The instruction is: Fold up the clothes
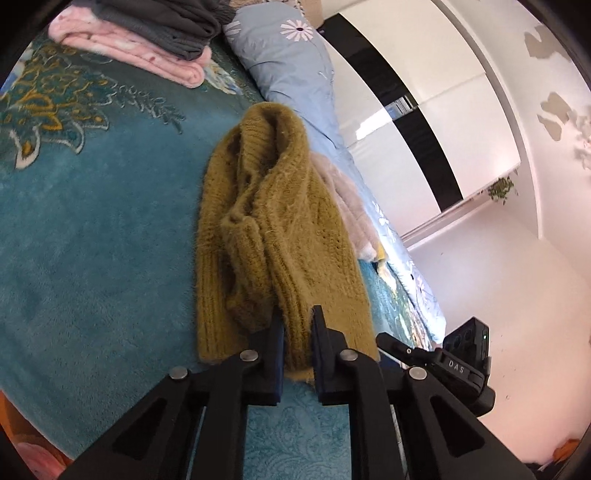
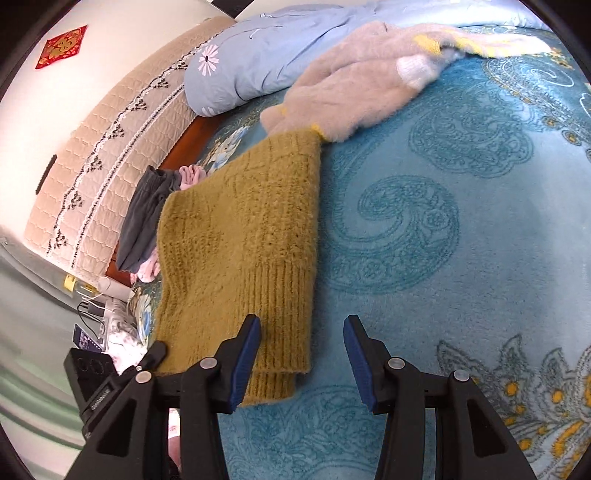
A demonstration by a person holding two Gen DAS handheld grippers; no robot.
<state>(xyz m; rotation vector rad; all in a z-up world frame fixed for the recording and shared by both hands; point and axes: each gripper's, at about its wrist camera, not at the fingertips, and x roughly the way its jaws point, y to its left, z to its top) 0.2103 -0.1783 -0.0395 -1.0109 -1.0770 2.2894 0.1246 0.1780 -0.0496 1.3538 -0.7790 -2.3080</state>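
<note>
A mustard-yellow knit sweater (image 1: 273,229) lies bunched on the teal bedspread (image 1: 92,229). My left gripper (image 1: 297,332) is shut on the sweater's near edge, with knit pinched between the fingers. In the right wrist view the sweater (image 2: 240,236) lies flatter, its ribbed hem toward me. My right gripper (image 2: 301,332) is open and empty, just above the hem's corner; its left finger (image 2: 247,343) overlaps the hem.
A folded stack of pink (image 1: 140,55) and grey (image 1: 166,26) clothes lies at the far left. A fluffy beige garment (image 2: 354,92) lies beyond the sweater. A light blue floral duvet (image 2: 266,51) and the padded headboard (image 2: 110,147) border the bed.
</note>
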